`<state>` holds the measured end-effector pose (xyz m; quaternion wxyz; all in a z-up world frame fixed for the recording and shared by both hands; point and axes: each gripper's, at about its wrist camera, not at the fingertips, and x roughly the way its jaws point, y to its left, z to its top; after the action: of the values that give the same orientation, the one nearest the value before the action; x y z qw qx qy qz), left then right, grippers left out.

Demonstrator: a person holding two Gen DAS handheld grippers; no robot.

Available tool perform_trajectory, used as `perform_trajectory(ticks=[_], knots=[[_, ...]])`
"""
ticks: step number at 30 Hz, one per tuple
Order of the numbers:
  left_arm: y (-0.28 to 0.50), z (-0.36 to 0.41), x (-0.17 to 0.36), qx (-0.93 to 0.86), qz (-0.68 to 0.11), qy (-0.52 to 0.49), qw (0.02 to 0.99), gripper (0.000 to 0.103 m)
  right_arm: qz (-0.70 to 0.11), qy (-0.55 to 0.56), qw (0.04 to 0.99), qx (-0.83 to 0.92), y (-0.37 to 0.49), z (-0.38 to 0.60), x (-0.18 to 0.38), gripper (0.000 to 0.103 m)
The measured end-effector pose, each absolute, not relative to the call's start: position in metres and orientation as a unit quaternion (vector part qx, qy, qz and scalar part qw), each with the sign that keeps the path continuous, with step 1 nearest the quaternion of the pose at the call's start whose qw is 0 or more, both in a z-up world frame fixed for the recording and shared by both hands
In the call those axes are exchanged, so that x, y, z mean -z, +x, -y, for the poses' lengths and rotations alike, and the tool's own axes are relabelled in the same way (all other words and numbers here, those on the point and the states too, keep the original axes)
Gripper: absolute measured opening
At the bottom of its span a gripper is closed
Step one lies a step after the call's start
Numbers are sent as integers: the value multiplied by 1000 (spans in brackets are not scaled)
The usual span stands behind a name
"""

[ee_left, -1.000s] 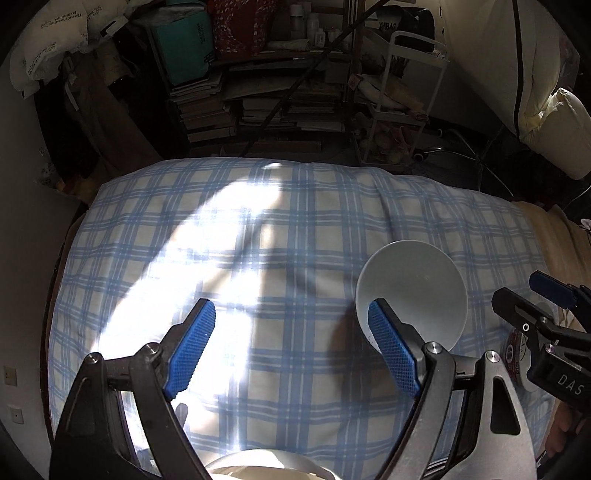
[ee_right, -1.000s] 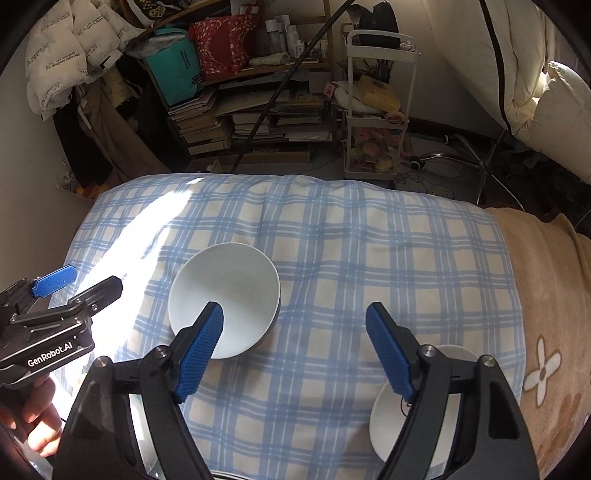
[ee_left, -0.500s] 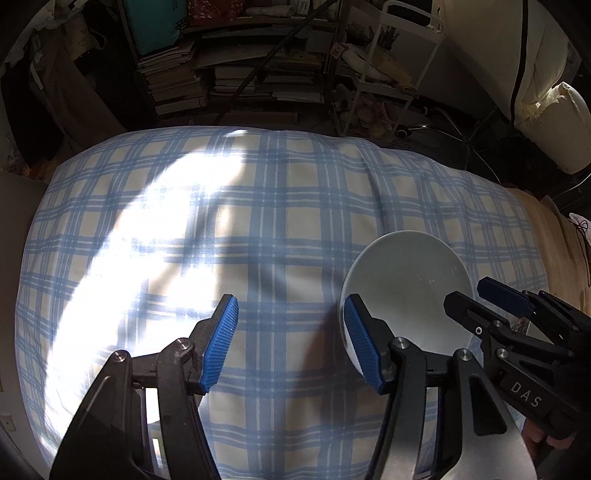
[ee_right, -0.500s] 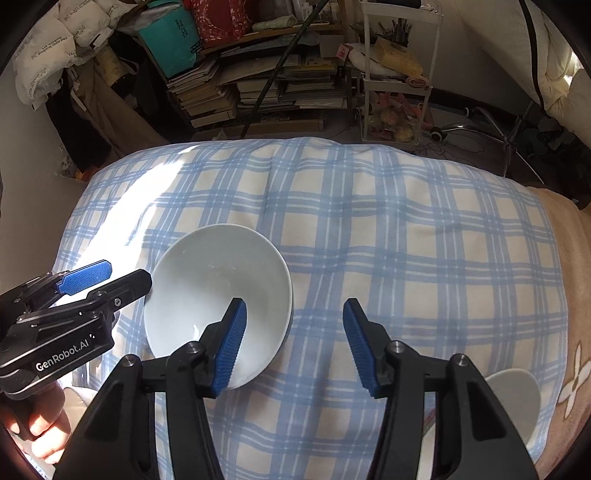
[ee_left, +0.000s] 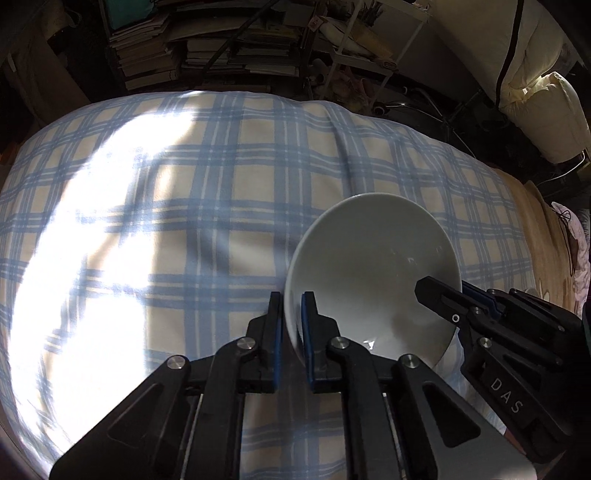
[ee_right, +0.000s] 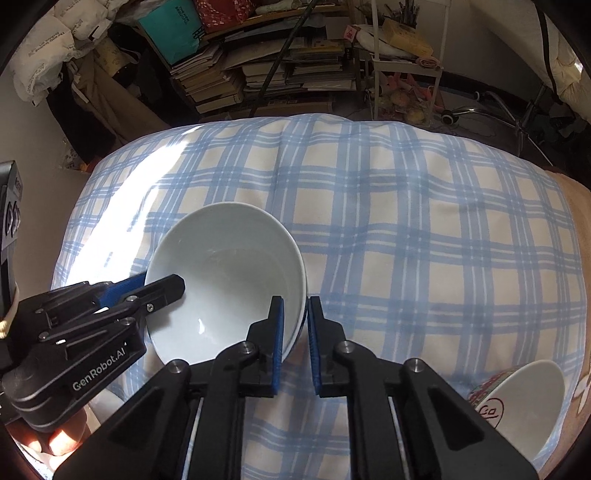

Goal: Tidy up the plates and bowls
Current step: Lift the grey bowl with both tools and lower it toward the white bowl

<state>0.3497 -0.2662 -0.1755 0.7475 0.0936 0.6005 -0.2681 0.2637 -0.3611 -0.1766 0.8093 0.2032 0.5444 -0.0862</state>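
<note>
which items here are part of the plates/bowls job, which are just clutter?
Job:
- white bowl, both grippers shut on its rim: left gripper, right gripper
- patterned bowl, on its side at the lower right of the right view

Clutter:
- stacked books
- wire rack
- teal box

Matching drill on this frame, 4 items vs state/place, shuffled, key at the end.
1. left gripper
2. right gripper
3. plain white ceramic bowl
4. white bowl with red pattern outside

a. ungripped, near right of the blue plaid cloth
b. pinched on two opposite rim spots
c. clamps the plain bowl's right rim
d. clamps the plain bowl's left rim

Pairs: 1-d, 2-c, 3-b, 4-a
</note>
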Motion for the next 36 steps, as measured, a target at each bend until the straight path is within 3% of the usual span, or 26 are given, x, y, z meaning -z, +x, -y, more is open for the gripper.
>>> perform_trajectory(ticks=[12, 36], knots=[[324, 262, 152, 254, -580, 131, 763, 9, -533, 200, 817, 89, 244, 350, 162, 10], [241, 185, 57, 237, -526, 144, 804, 10, -477, 172, 860, 66, 171, 274, 73, 10]])
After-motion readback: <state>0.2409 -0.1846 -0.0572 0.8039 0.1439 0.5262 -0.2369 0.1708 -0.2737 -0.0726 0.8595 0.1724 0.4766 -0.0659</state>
